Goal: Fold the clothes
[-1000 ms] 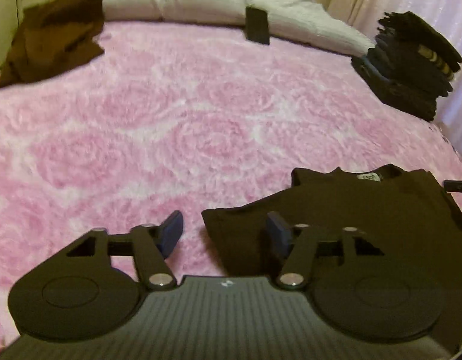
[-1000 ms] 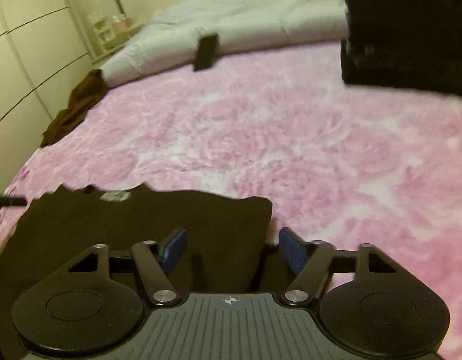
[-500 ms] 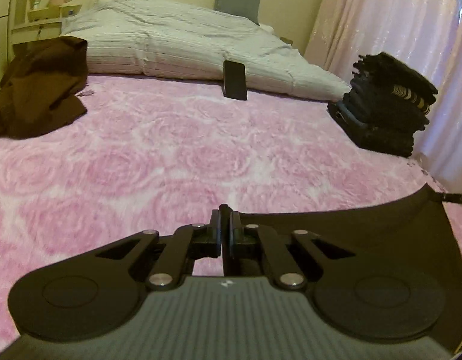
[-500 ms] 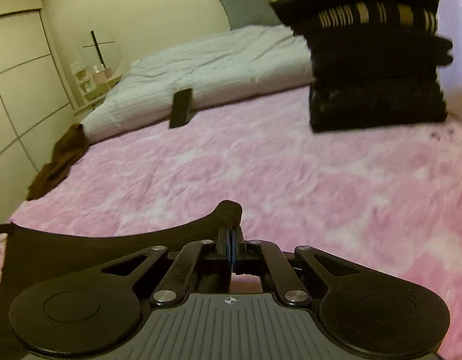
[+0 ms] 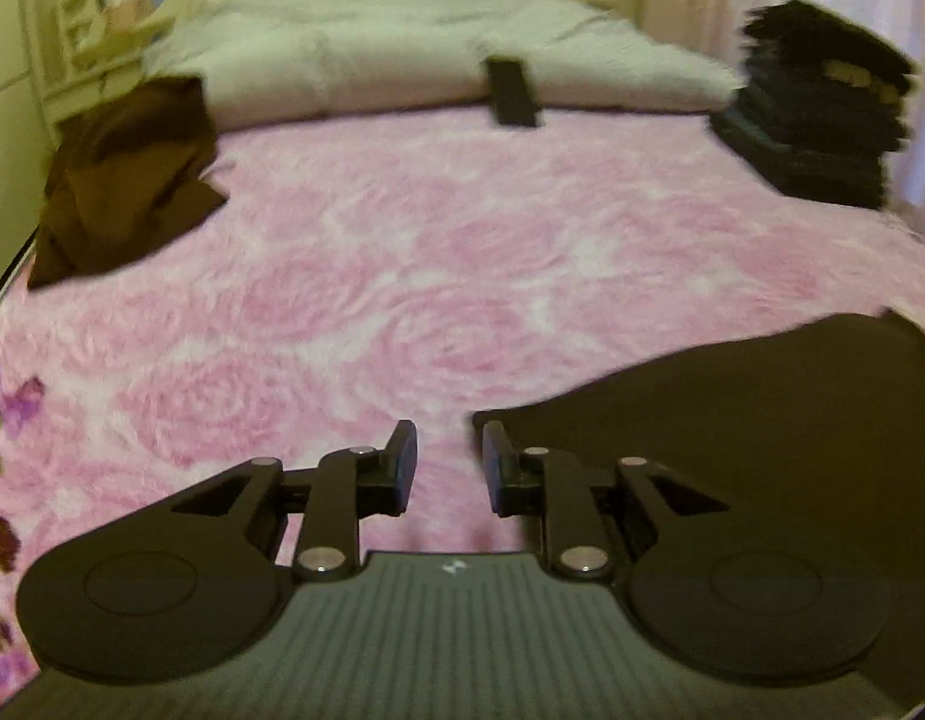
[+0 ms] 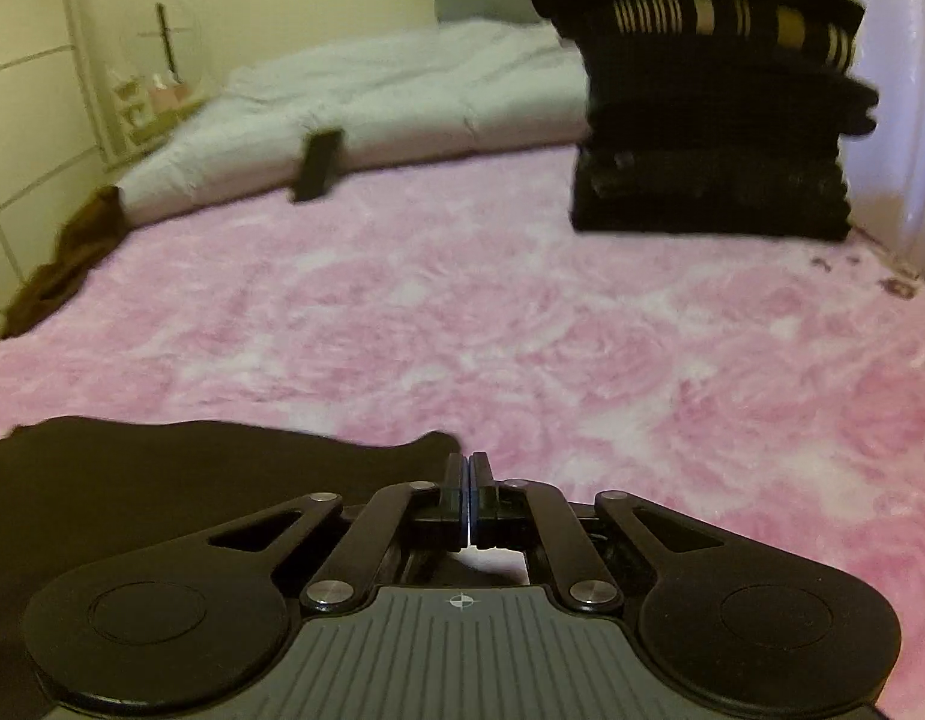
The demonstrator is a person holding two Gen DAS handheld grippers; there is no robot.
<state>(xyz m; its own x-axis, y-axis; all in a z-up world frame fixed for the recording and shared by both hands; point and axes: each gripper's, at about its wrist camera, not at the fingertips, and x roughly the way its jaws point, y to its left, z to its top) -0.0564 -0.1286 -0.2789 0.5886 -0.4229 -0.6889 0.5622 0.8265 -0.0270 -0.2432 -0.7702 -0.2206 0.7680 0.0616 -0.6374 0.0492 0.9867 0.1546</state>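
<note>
My right fingers [image 6: 465, 474] are pinching the dark shirt [image 6: 162, 480]; my left fingers [image 5: 444, 462] are spreading beside it. Folded stack [image 6: 714, 96] is waiting ahead; this fold looks unfinished.

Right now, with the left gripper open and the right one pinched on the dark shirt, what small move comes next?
Probably open the right gripper too: the left gripper has nothing between its fingers, and the dark shirt appears to lie flat on the pink blanket.
</note>
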